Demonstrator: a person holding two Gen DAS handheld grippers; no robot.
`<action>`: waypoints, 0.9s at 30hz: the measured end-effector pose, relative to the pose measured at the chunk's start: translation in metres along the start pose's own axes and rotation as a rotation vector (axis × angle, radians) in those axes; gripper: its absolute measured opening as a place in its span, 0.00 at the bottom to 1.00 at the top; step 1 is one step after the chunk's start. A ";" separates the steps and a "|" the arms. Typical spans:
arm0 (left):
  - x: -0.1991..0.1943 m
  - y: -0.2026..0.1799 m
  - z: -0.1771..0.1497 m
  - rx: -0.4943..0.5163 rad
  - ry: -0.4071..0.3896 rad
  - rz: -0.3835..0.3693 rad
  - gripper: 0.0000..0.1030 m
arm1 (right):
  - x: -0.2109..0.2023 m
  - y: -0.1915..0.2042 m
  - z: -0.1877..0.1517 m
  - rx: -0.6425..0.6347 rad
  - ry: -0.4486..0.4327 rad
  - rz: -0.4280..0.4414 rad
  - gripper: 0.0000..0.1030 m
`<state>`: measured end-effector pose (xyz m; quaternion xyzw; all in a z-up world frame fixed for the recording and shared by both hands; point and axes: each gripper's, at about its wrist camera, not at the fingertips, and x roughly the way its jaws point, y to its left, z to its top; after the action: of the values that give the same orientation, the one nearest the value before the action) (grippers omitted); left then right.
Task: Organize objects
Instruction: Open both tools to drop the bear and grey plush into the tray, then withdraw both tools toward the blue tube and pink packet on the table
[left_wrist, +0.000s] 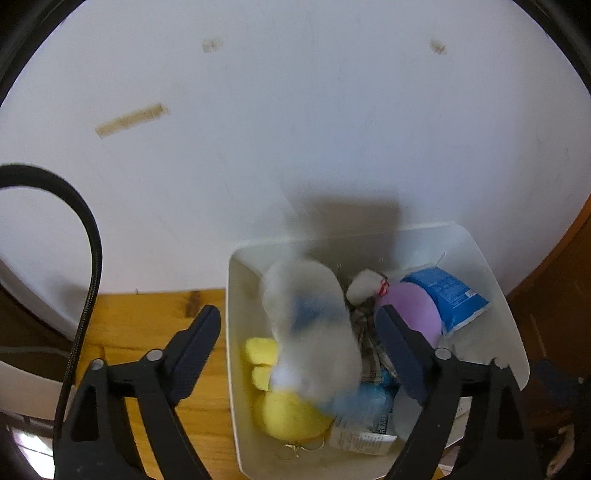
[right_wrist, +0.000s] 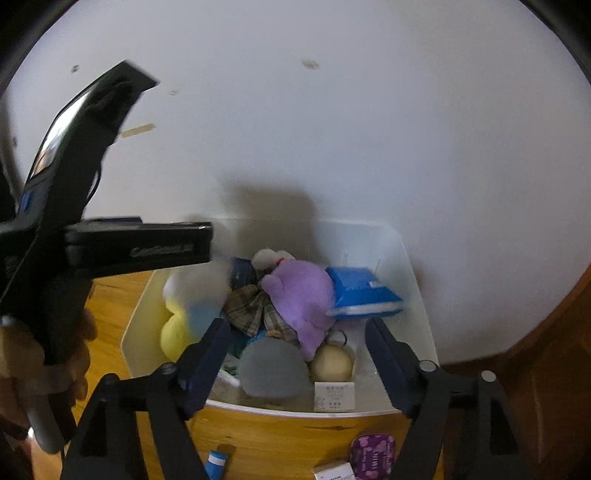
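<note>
The white bin (right_wrist: 413, 280) stands on the wooden table (right_wrist: 280, 439), its far side against the white wall (right_wrist: 332, 129), and it is heaped with soft toys and packets. Above its left end the left gripper (left_wrist: 299, 325) hangs with its jaws wide apart. A blurred white-and-blue plush (left_wrist: 314, 325) shows between them without touching either, so whether it is loose or resting on the pile cannot be told. In the right wrist view a hand (right_wrist: 22, 373) grips that tool's handle at the left edge. The right gripper (right_wrist: 295, 343) is held before the bin's near wall, its jaws also spread and empty.

Inside the bin lie a yellow plush (left_wrist: 291, 413) at the left, a purple plush (right_wrist: 303, 295) in the middle over a plaid cloth toy (right_wrist: 255, 306), a blue packet (right_wrist: 362, 291) at the right, a grey round cushion (right_wrist: 273, 369), a cream ball (right_wrist: 332, 363) and a small white box (right_wrist: 334, 397) with print too small to read.

On the table in front are a purple tin (right_wrist: 373, 456) with lettering that looks like "INIMI", a blue-capped tube (right_wrist: 216, 463) and another small box (right_wrist: 334, 470).
</note>
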<state>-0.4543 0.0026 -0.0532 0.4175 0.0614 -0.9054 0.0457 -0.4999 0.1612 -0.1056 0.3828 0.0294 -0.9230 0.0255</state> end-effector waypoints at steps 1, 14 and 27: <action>0.004 0.001 0.007 -0.001 -0.003 0.000 0.86 | -0.005 0.001 -0.001 -0.009 -0.008 0.002 0.75; -0.060 0.019 -0.019 -0.023 -0.037 -0.023 0.87 | -0.071 0.000 -0.019 0.036 -0.049 0.083 0.75; -0.134 0.025 -0.042 -0.017 -0.082 -0.046 0.87 | -0.155 -0.001 -0.031 0.084 -0.106 0.122 0.75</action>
<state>-0.3327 -0.0120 0.0198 0.3783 0.0768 -0.9220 0.0311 -0.3685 0.1679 -0.0178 0.3351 -0.0341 -0.9391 0.0674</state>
